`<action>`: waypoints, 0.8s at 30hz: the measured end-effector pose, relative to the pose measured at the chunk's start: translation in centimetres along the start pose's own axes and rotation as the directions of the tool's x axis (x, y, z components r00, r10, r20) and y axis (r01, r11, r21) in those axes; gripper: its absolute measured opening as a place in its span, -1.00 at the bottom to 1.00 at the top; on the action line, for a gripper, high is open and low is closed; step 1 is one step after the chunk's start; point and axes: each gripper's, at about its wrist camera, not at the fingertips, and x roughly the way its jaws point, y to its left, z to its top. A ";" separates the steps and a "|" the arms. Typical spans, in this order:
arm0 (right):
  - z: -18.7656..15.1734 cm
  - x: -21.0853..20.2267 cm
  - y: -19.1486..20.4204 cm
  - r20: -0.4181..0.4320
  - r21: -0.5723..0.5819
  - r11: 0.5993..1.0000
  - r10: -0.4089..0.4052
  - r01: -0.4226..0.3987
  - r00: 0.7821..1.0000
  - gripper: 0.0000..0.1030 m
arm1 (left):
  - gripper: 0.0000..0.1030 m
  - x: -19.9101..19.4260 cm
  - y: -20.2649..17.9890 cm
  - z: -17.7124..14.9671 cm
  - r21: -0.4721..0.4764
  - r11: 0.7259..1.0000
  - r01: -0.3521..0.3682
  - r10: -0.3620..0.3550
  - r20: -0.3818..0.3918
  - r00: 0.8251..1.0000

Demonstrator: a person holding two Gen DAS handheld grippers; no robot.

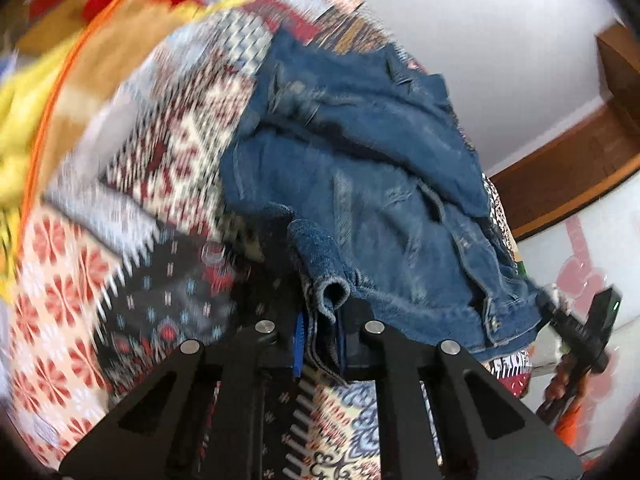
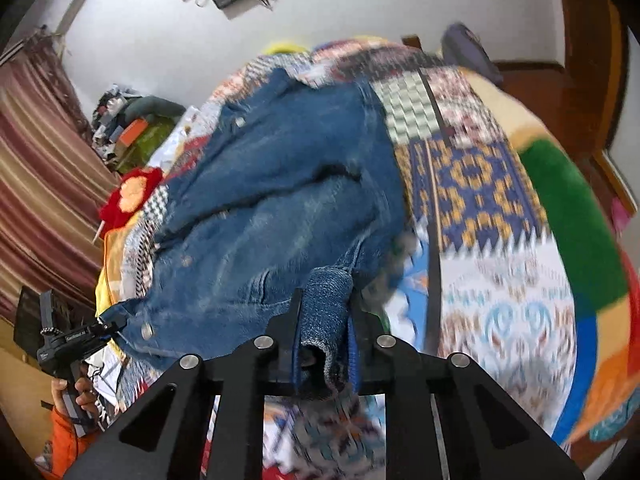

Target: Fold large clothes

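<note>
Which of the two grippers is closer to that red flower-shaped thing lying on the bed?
Left. The left gripper clamps the denim jacket on the red flower side; the right gripper clamps the far edge.

Both wrist cameras look steeply down from close above, sharing the denim jacket (image 1: 360, 184) on the patchwork bedspread (image 2: 500, 280).

The denim jacket (image 2: 280, 184) lies bunched on the patchwork quilt (image 2: 500, 300). One gripper (image 1: 320, 332) pinches its left end, the other (image 2: 326, 344) its right end.
</note>
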 end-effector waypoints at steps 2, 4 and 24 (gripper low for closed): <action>1.4 -0.1 0.8 0.030 -0.032 0.999 0.009 -0.008 0.999 -0.73 | -0.78 -0.7 -1.2 1.1 0.034 0.999 -0.005 0.004 0.041 0.999; 3.1 0.1 1.6 0.055 -0.059 0.998 0.027 -0.023 0.998 -0.74 | -0.78 -1.6 -2.2 2.4 0.040 0.999 0.015 -0.018 0.096 0.995; 23.0 4.8 4.7 0.267 -0.099 0.994 0.075 -0.050 0.961 -0.77 | -0.80 -0.6 -5.8 19.8 0.065 0.997 0.045 -0.066 0.369 0.927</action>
